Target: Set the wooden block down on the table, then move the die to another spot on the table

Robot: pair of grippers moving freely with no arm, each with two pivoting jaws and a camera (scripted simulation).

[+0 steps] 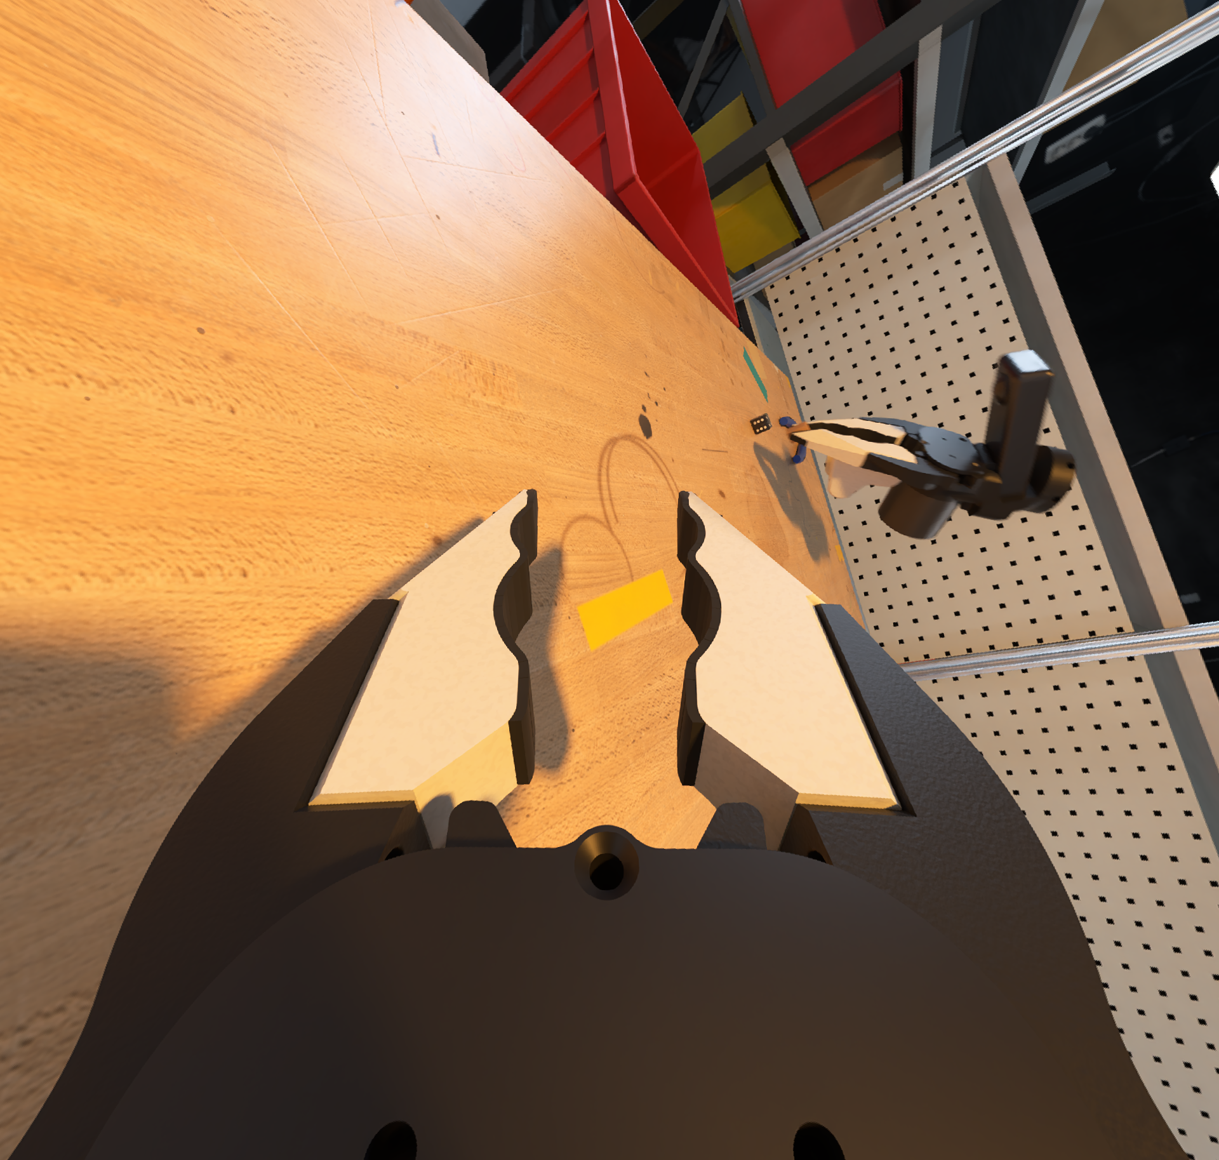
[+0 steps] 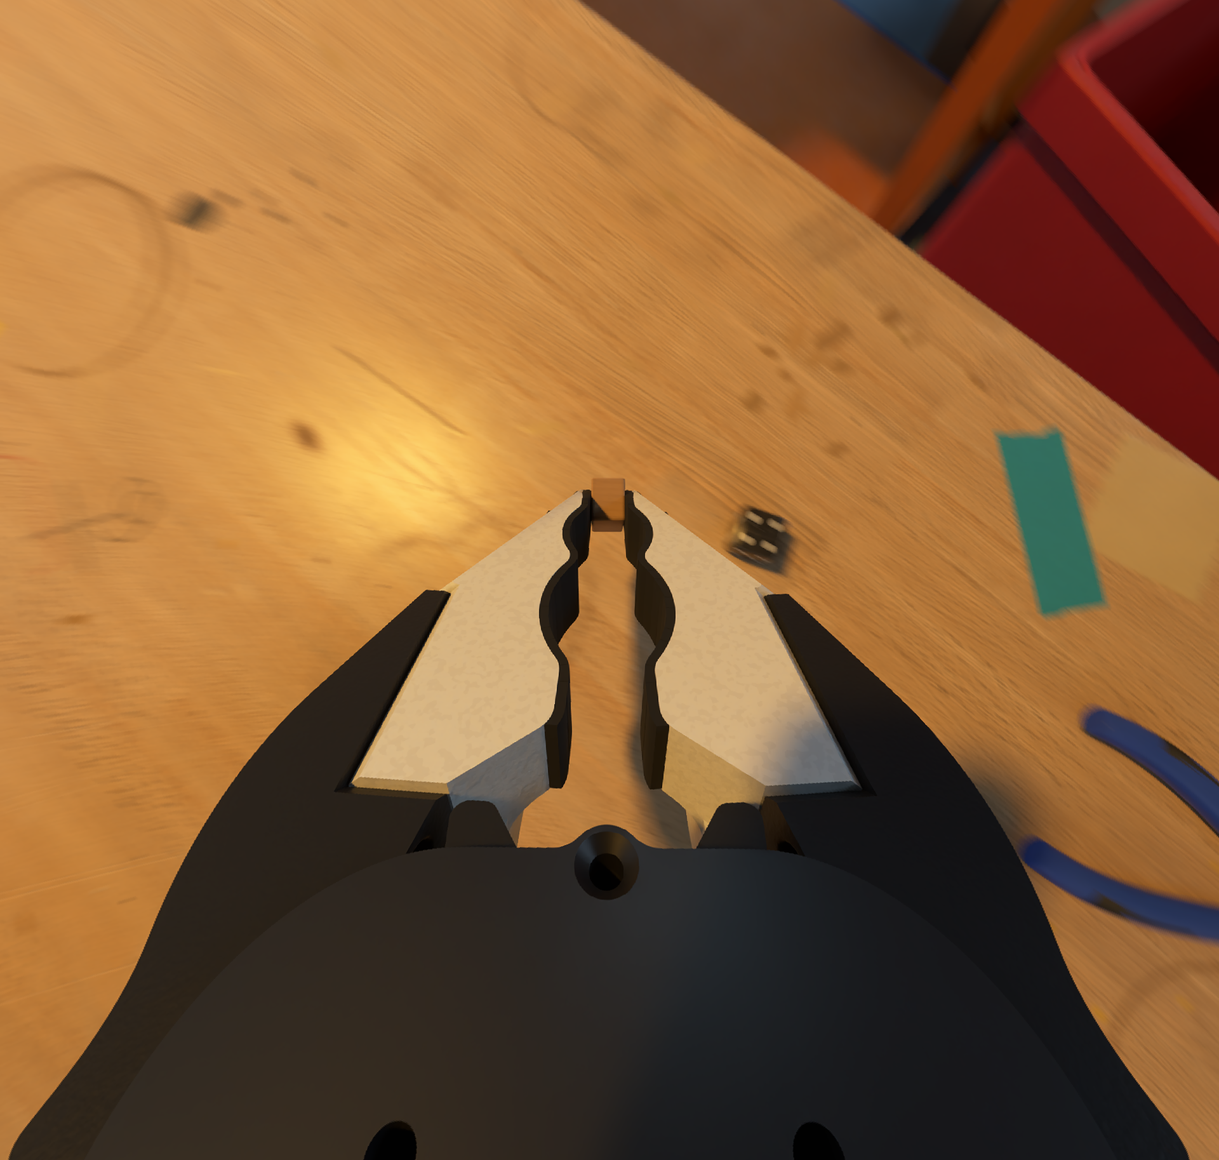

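Two grippers work over one wooden table [image 2: 330, 139]. The right gripper [image 2: 607, 501] pinches one small wooden block [image 2: 607, 498] at its fingertips, narrowly closed, above the tabletop. One black die [image 2: 760, 540] with pale pips sits on the table just right of that gripper. One green tape strip [image 2: 1049, 521] lies farther right. The left gripper [image 1: 607, 501] is spread wide and empty, over one yellow tape patch [image 1: 623, 607], well apart from the die.
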